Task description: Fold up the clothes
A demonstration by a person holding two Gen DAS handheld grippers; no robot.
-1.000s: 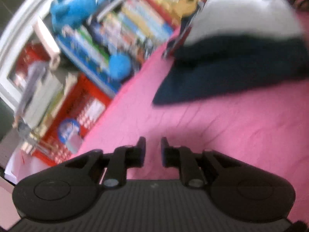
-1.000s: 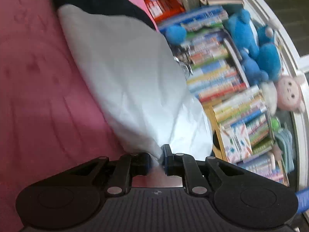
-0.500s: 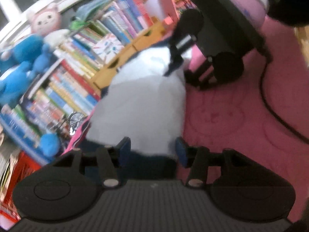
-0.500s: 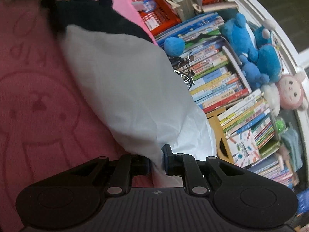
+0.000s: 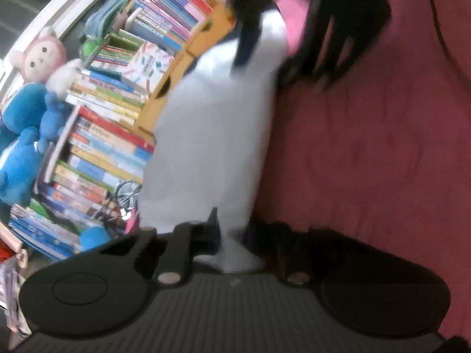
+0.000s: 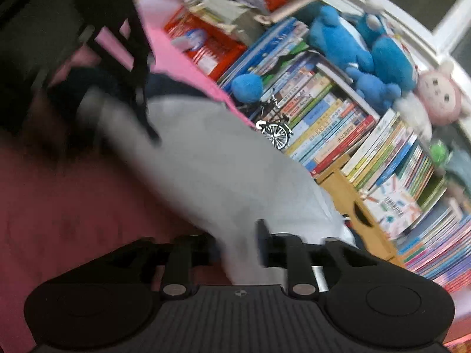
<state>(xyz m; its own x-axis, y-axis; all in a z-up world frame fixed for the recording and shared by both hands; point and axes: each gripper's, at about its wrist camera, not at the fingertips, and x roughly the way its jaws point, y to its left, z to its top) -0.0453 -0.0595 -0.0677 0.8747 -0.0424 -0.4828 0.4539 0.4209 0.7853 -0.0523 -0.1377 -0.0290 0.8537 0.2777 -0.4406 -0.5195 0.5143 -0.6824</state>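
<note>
A white garment (image 5: 212, 135) with a dark navy end (image 6: 170, 86) lies stretched along the edge of a pink bed cover (image 5: 368, 161). My left gripper (image 5: 234, 231) is at one end; its jaws are closing and press on the white cloth pinched between them. My right gripper (image 6: 237, 236) is at the other end. Its jaws are opening, and the cloth (image 6: 223, 182) still lies in the gap without being pressed. Each view shows the other gripper as a black blur at the far end of the garment.
Right beside the bed edge is a packed row of books (image 6: 347, 129) with blue plush toys (image 6: 341, 41), a pink doll (image 5: 41, 56), a small bicycle model (image 6: 275, 135), a wooden box (image 5: 188, 56) and a red basket (image 6: 206, 50). Bare pink cover (image 6: 73, 220) lies on the other side.
My left gripper swung from the bare pink cover to the garment's end, opened around it and closed on it. My right gripper's jaws have parted from their grip on the cloth.
</note>
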